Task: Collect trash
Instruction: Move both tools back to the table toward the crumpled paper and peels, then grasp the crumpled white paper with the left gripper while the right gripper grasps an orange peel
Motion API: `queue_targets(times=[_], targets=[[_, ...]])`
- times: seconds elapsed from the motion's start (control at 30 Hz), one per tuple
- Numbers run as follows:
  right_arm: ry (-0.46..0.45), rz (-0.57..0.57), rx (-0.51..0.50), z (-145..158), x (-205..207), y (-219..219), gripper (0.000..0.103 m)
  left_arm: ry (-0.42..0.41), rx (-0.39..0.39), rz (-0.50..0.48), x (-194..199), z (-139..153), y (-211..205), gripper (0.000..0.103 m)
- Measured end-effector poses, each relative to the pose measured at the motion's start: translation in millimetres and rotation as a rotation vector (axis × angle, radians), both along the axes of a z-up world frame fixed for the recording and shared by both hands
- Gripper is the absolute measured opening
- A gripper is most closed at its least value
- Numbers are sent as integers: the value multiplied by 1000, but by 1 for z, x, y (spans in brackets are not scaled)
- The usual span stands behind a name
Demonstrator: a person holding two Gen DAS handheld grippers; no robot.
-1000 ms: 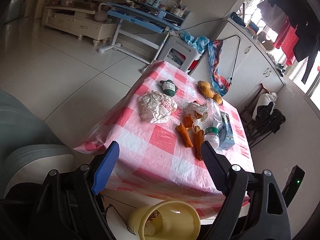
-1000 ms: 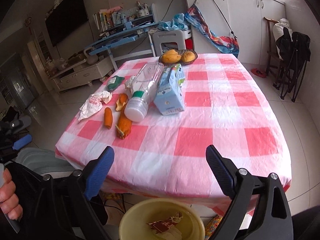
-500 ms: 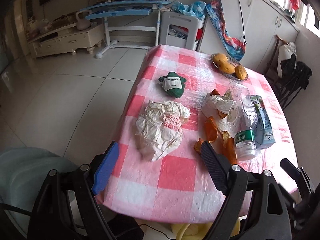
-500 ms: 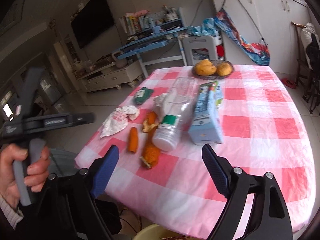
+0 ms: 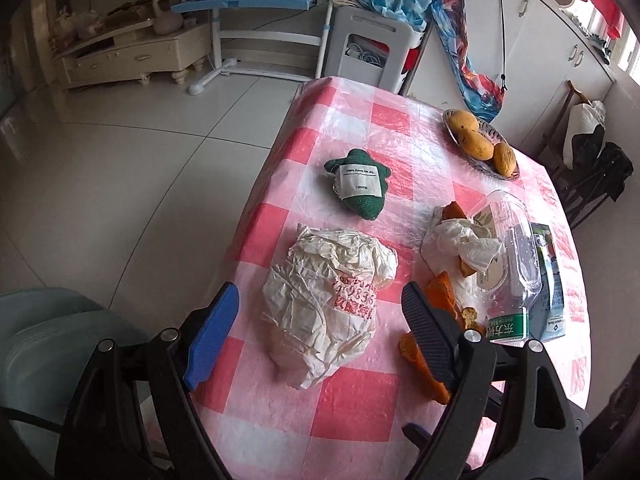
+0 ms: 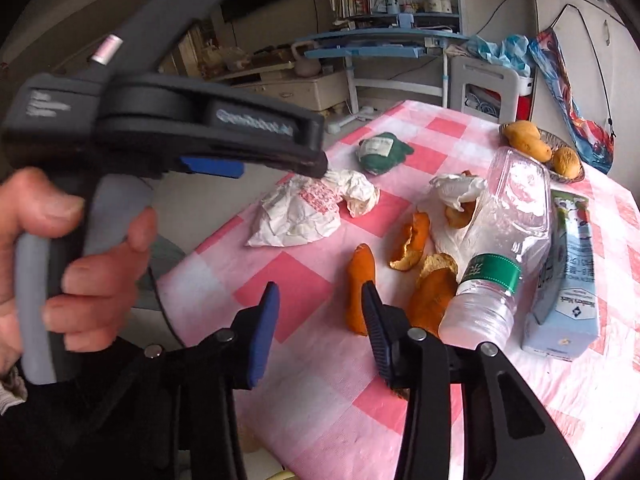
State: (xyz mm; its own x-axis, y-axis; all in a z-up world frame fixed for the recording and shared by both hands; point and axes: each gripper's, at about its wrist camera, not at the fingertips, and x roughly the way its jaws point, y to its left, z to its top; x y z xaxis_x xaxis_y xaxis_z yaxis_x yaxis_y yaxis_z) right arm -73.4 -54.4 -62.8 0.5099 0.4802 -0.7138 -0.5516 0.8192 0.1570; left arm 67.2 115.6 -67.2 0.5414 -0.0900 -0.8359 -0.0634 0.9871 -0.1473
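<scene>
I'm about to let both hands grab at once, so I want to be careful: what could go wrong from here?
1. The left gripper is open around the crumpled paper bag, which is wide and springy; a grip may catch only a fold and slip.
2. The right gripper, whose jaws have just been closing with nothing between them, sits near the orange peel; thin peel may slide away.
3. The bottle lies beside the peels and could roll if nudged.

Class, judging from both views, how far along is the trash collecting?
Nothing on the table looks collected yet. Both tongs are empty: the left open over the crumpled wrapper, the right closing near an orange peel. Bottle, carton and tissue remain.
</scene>
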Motion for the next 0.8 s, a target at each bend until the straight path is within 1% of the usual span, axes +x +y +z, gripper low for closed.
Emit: queue_targets(times=[0.07,0.13,0.17,0.2,0.27,0.3,0.33,0.4,0.43,0.47,0.5,0.53,0.57,0.63,0.73,0.8], targets=[[5,-18,-25,-7,5,2,42,-4,0,-10,2,0,-3,80],[5,-26,-47,-12,8,2,39,-2,8,-19,4,-2,-8,80],[-9,-26,-55,-12,8,3,38,2,10,-24,6,-4,-9,80],[-21,-28,-72,-13,9,4,35,8,12,-28,7,-6,-11,80],[-22,-38,-75,-13,10,2,29,20,30,-28,10,-12,-14,80],[-22,-38,-75,-13,10,1,20,27,43,-25,12,-15,-14,80],[-25,-34,-83,-13,9,0,17,38,59,-22,13,-19,-16,80],[-23,-18,-88,-11,6,0,16,56,77,-18,15,-27,-15,80],[-21,-10,-84,-10,3,0,15,68,83,-19,15,-31,-16,78],[-24,-2,-83,-8,-1,-1,15,77,85,-25,16,-34,-17,68],[-26,5,-79,-5,-6,-3,15,88,86,-34,17,-37,-18,62],[-26,10,-71,-3,-10,-5,15,99,81,-46,17,-41,-20,47],[-27,12,-62,0,-15,-7,15,86,99,-50,16,-40,-22,35],[-31,13,-47,6,-22,-12,15,81,94,-75,13,-40,-26,20],[-36,0,-20,14,-31,-22,15,57,86,-83,7,-35,-29,15],[-31,-20,6,18,-37,-31,15,35,74,-87,1,-30,-29,14]])
